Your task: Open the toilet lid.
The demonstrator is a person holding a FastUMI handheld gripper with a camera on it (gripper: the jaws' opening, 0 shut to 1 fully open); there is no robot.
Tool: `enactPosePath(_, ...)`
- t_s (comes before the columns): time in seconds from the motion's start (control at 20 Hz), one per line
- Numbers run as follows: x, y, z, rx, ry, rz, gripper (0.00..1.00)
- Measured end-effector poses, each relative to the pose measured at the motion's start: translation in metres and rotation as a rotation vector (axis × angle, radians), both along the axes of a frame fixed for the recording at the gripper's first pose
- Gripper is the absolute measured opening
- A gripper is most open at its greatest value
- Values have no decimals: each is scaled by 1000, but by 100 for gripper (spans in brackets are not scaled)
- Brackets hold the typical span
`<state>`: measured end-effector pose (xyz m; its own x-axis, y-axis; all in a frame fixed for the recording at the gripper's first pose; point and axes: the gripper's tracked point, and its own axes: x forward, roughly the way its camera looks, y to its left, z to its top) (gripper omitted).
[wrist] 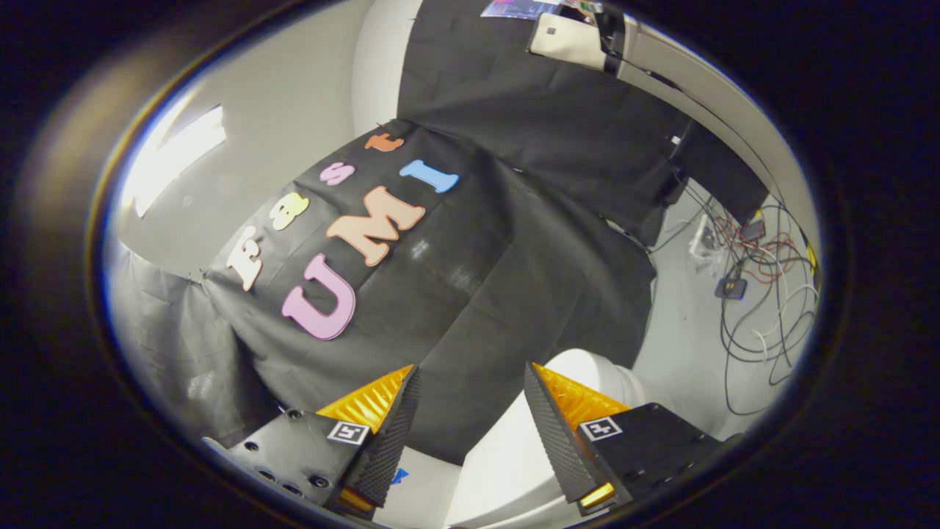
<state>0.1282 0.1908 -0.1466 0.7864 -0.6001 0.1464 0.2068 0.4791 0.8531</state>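
Observation:
My gripper (471,371) is open, its two fingers spread wide with nothing between them. The view is tilted. A white toilet (507,455) sits low, just below and beyond the fingers, partly hidden behind the right finger (558,433). Its rounded white top (595,371) shows beside the right finger's tip. Whether the lid is up or down I cannot tell from here. The fingers touch nothing.
The black cloth wall (455,242) hangs close ahead of the fingers. A tangle of cables and small devices (756,286) lies on the pale floor beyond the right finger. A pale box-like device (569,37) is mounted high up on a frame.

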Motion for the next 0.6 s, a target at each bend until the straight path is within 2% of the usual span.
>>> enactPosePath(0.3, 1, 19, -41, 107, -15, 15, 85)
enactPosePath(0.6, -17, 25, -83, 172, 42, -36, 85)
